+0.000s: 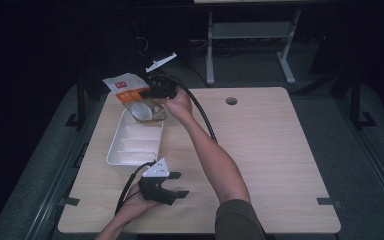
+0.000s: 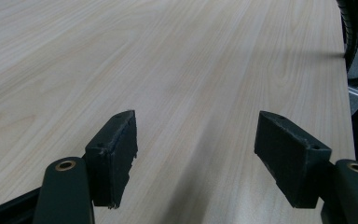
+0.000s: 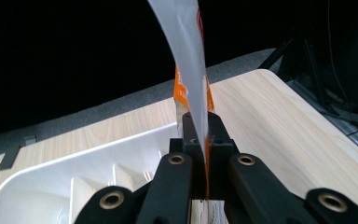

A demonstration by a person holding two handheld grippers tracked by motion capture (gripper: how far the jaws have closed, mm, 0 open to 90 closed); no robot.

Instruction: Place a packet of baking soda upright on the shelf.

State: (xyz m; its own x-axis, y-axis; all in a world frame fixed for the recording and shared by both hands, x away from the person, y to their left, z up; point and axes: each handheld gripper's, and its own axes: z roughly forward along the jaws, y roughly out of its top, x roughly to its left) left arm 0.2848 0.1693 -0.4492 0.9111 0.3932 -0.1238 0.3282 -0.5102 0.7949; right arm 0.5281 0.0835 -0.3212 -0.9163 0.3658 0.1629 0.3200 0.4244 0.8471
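Orange and white plastic catches the eye first: a snack pouch (image 1: pixel 132 95) hangs in the upper left of the high view, pinched by the right gripper (image 1: pixel 152 94) right above the far end of a white tray (image 1: pixel 114 150). In the right gripper view the jaws are clenched tight on the pouch (image 3: pixel 193 70), its thin film rising straight up out of the middle of the frame between the two black pads, orange print showing along its edge. The tray (image 3: pixel 74 161) sits below, lower left of that frame, its white dividers marking off compartments, and the pouch is above it, not in it. The pale wood surface (image 3: pixel 279 121) runs off to the right there. In the high view, the person's right forearm (image 1: pixel 215 160) stretches diagonally from bottom centre up to the pouch, a black cable (image 1: pixel 200 112) curving beside it. Down at the lower left of that view, the left gripper (image 1: pixel 179 184) rests low over the surface (image 1: pixel 270 150), just below the tray's near end and apart from it, a grey three-cornered plate (image 1: pixel 157 169) on top. In the left gripper view its jaws are released, wide apart, with bare wood grain (image 2: pixel 191 70) between them and nothing held. A round hole (image 1: pixel 231 101) sits in the surface, upper centre.
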